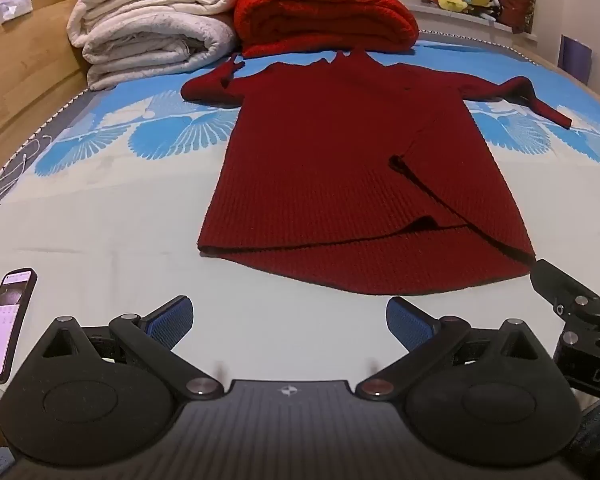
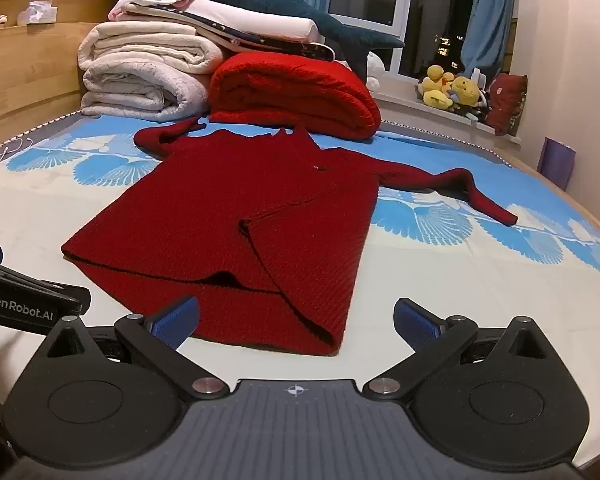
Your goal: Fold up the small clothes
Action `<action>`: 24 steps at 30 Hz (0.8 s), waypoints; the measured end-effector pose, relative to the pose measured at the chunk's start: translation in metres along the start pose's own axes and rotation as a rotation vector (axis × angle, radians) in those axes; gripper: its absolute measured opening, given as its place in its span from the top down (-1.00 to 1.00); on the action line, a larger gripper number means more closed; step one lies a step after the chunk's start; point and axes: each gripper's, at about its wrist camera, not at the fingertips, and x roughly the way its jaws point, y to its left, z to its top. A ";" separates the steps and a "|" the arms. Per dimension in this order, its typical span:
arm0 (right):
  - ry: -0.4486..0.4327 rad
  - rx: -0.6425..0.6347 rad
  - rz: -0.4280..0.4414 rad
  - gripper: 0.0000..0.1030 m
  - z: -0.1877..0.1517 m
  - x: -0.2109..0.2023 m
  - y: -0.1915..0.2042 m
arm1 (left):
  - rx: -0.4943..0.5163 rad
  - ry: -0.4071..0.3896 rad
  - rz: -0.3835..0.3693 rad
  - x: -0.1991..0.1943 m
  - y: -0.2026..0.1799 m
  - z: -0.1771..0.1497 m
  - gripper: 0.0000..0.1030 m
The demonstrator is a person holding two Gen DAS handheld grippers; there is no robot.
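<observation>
A small dark red knit cardigan point(image 1: 340, 168) lies flat on the bed, hem toward me, sleeves spread left and right. It also shows in the right wrist view point(image 2: 236, 216). My left gripper point(image 1: 290, 322) is open and empty, just short of the hem's middle. My right gripper point(image 2: 296, 318) is open and empty, just short of the hem's right corner. The right gripper's body shows at the right edge of the left wrist view point(image 1: 572, 304).
The bed sheet point(image 1: 100, 208) is white with a blue shell pattern. A folded red blanket point(image 1: 324, 12) and white quilts point(image 1: 152, 28) are stacked behind the cardigan. A phone point(image 1: 6, 324) lies at the near left. A wooden headboard point(image 1: 16, 80) runs along the left.
</observation>
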 end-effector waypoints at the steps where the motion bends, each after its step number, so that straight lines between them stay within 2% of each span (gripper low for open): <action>1: 0.002 0.001 0.000 -0.99 0.000 0.000 0.000 | 0.005 -0.004 0.002 -0.002 -0.001 -0.001 -0.99; 7: 0.003 -0.003 0.007 -0.99 0.000 0.001 0.002 | 0.021 -0.021 0.006 -0.017 -0.013 -0.011 -0.99; 9: 0.003 -0.004 0.008 -0.99 0.001 0.001 0.006 | -0.009 0.027 -0.027 0.005 0.001 0.003 -0.99; 24: 0.006 -0.008 0.017 -0.99 -0.001 0.003 0.007 | -0.009 0.030 -0.017 0.006 0.001 0.002 -0.99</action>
